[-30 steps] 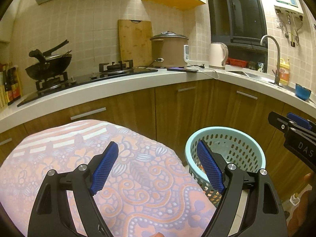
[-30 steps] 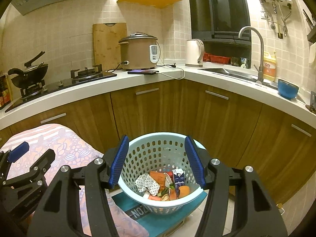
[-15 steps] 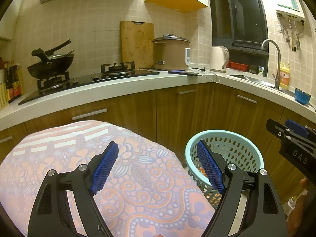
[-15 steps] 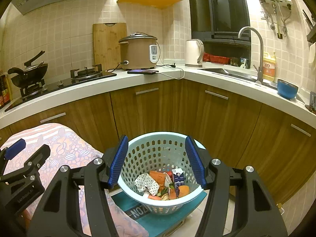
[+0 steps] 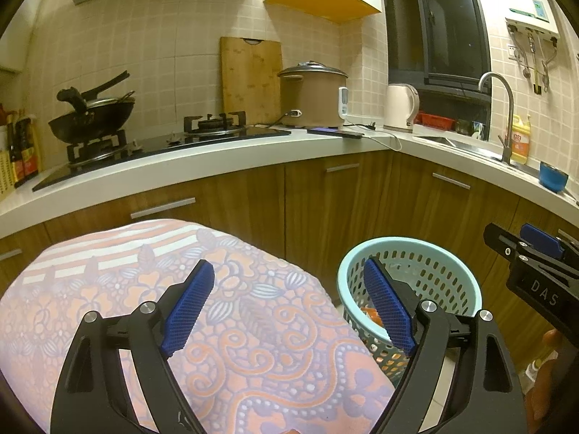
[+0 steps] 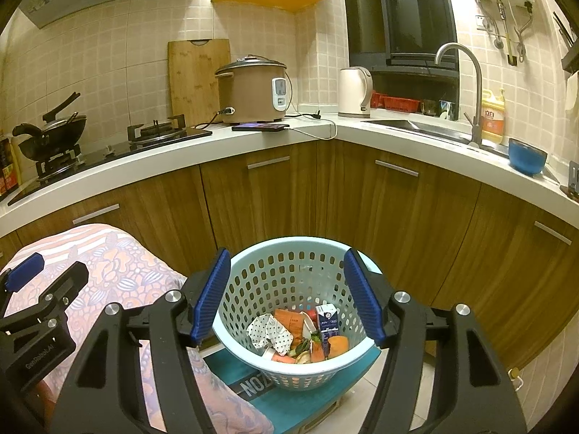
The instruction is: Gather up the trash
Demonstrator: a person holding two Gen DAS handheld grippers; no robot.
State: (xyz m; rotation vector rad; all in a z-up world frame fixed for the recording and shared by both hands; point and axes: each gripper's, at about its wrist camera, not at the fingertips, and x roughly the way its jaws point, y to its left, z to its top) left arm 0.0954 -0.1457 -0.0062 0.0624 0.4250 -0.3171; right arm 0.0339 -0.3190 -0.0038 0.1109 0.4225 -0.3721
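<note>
A light blue perforated basket stands on a teal box on the floor by the cabinets; it also shows in the left wrist view. Trash lies in it: a spotted wrapper, a small blue carton, orange scraps. My right gripper is open and empty above the basket's near rim. My left gripper is open and empty over a pink patterned cloth, left of the basket. Each gripper shows at the edge of the other's view.
A white L-shaped counter over wooden cabinets carries a wok, gas hob, cutting board, rice cooker, phone, kettle, sink with tap and a blue bowl. The cloth-covered surface lies left of the basket.
Both grippers stay open and nearly still. The left wrist view has lifted slightly; the right one is almost unchanged.
</note>
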